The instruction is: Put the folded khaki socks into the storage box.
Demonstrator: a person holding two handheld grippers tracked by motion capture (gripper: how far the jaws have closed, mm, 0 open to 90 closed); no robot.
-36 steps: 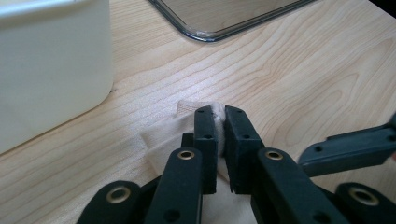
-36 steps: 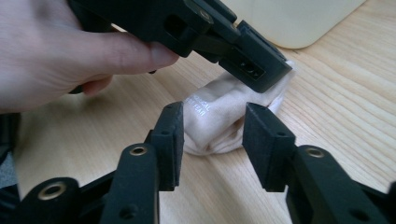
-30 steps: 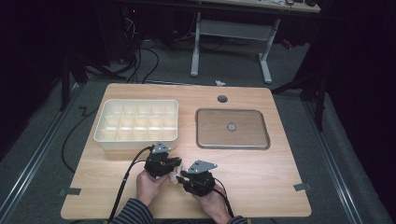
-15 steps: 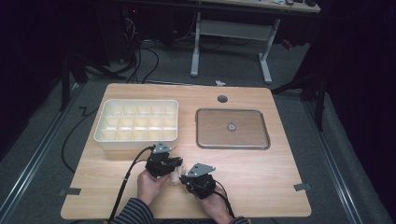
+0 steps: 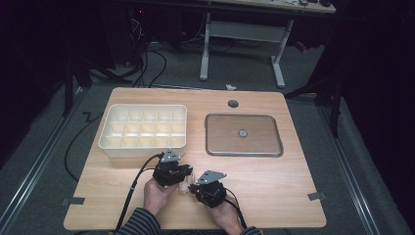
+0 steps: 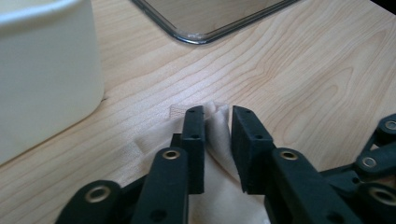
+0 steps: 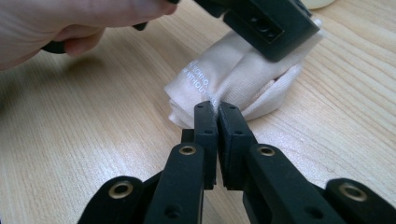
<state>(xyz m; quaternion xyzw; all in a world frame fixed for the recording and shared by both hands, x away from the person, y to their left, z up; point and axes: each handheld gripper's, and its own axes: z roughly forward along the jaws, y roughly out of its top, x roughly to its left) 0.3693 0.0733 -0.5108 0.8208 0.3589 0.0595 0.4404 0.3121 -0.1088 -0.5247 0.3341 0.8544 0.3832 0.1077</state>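
A small cream cloth pouch (image 5: 185,185) with faint printed lettering lies on the wooden table (image 5: 274,196) near the front edge, between my two grippers. My left gripper (image 5: 172,171) is shut on a raised fold of the pouch; in the left gripper view its jaws (image 6: 217,114) pinch the fabric (image 6: 218,144) between them. My right gripper (image 5: 208,189) is shut on the pouch's near edge. The right gripper view has the jaw tips (image 7: 215,108) pressed together on the cloth (image 7: 233,70), with the left gripper (image 7: 266,23) gripping its far end.
A white compartment box (image 5: 143,128) stands behind my left gripper, close to it (image 6: 46,70). A clear shallow tray (image 5: 243,134) lies at the right of the box, its corner (image 6: 210,28) ahead. A person's hand (image 7: 70,23) holds the left gripper.
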